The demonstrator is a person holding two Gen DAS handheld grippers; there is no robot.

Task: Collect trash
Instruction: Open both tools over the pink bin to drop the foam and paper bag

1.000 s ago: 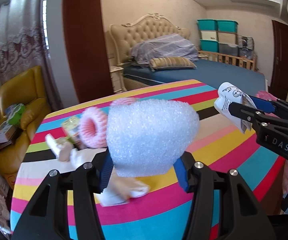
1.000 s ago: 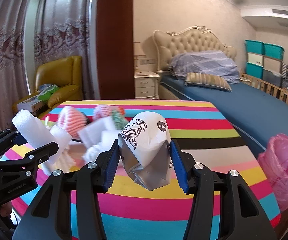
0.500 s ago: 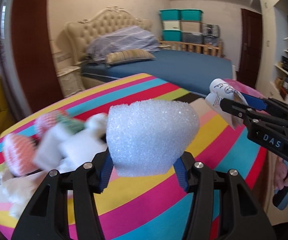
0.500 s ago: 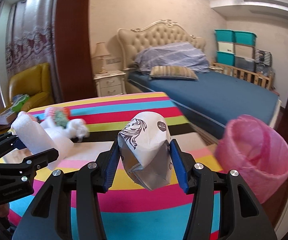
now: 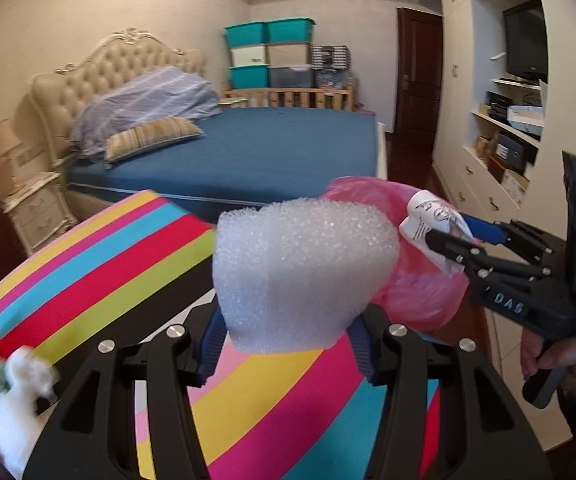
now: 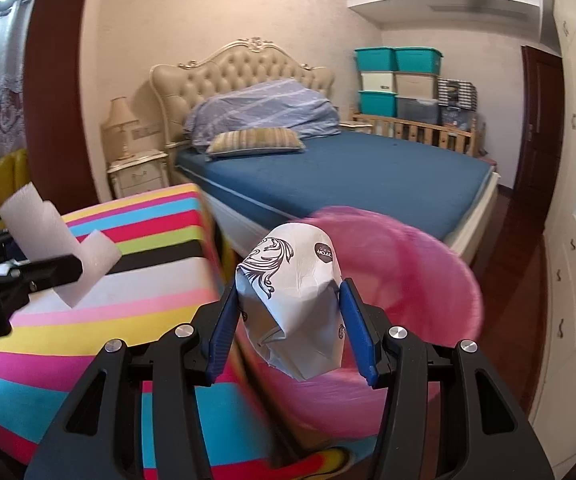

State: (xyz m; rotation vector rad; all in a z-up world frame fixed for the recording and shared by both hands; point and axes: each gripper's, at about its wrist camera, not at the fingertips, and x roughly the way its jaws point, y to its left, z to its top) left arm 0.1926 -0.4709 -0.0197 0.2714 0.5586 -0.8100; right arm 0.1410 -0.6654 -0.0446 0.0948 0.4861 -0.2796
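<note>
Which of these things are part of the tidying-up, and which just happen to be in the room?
Part of the job:
- white foam piece, gripped by the left gripper
- crumpled printed paper, gripped by the right gripper
- pink bin bag
- leftover scraps on the striped table

Just there:
- bed
- storage boxes
- nightstand lamp

Bin (image 6: 428, 264) sits beside the table (image 6: 128, 280), before the bed (image 6: 348, 172).

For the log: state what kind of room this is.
Most likely a home bedroom: a bed with a tufted headboard, a bedside lamp, and stacked storage bins by the wall.
</note>
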